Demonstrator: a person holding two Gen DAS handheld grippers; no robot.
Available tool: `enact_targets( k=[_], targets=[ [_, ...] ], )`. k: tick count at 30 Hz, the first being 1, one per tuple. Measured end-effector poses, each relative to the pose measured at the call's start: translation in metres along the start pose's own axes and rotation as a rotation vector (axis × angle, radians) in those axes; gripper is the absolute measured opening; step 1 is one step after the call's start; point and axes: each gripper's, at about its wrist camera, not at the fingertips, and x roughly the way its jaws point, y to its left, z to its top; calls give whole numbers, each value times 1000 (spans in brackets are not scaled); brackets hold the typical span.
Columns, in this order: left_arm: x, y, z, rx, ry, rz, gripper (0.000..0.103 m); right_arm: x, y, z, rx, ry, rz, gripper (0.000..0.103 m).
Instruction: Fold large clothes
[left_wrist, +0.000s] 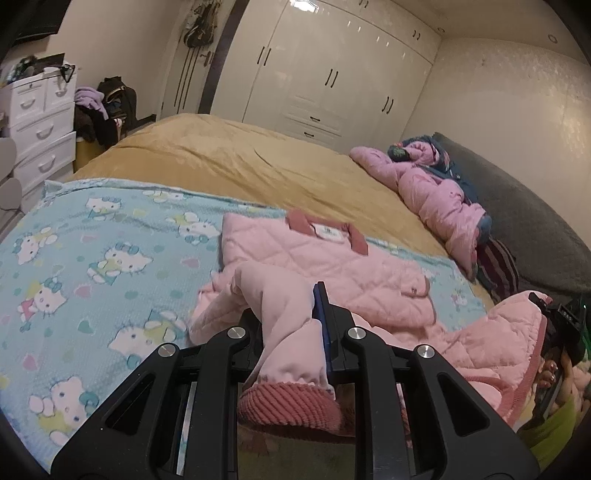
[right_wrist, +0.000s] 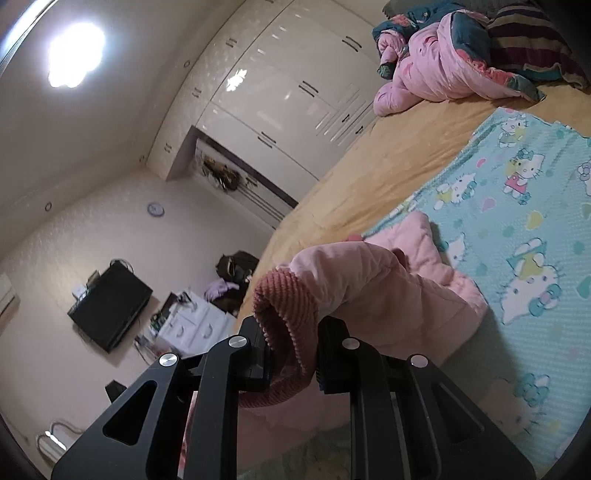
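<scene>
A pink quilted jacket (left_wrist: 332, 266) with dark pink ribbed collar and cuffs lies on a blue cartoon-cat blanket (left_wrist: 92, 258) on the bed. My left gripper (left_wrist: 288, 325) is shut on one jacket sleeve (left_wrist: 284, 317), its ribbed cuff (left_wrist: 288, 406) hanging between the fingers. My right gripper (right_wrist: 291, 354) is shut on the other sleeve (right_wrist: 369, 288) at its ribbed cuff (right_wrist: 288, 325), held above the bed. The right gripper also shows at the right edge of the left wrist view (left_wrist: 557, 332), holding the lifted sleeve.
A tan bedspread (left_wrist: 229, 158) covers the bed. A pink padded quilt (left_wrist: 436, 195) and striped pillow (left_wrist: 498, 266) lie by the grey headboard (left_wrist: 524, 206). White wardrobe (left_wrist: 332, 74) stands behind, a white drawer unit (left_wrist: 37, 125) with piled clothes at left. A wall TV (right_wrist: 110, 310) shows.
</scene>
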Motion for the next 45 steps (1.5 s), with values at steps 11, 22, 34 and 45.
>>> enact_targets(
  k=[11, 22, 34, 45],
  targets=[
    [31, 4, 28, -64, -73, 37, 12, 37, -1, 18, -1, -152, -40, 16],
    [71, 1, 54, -85, -112, 71, 12, 68, -10, 33, 20, -223, -45, 16],
    [117, 12, 72, -85, -113, 104, 12, 109, -14, 58, -42, -212, -97, 16],
    [142, 42, 88, -141, -98, 88, 14, 143, -35, 80, -59, -222, -135, 16]
  ],
)
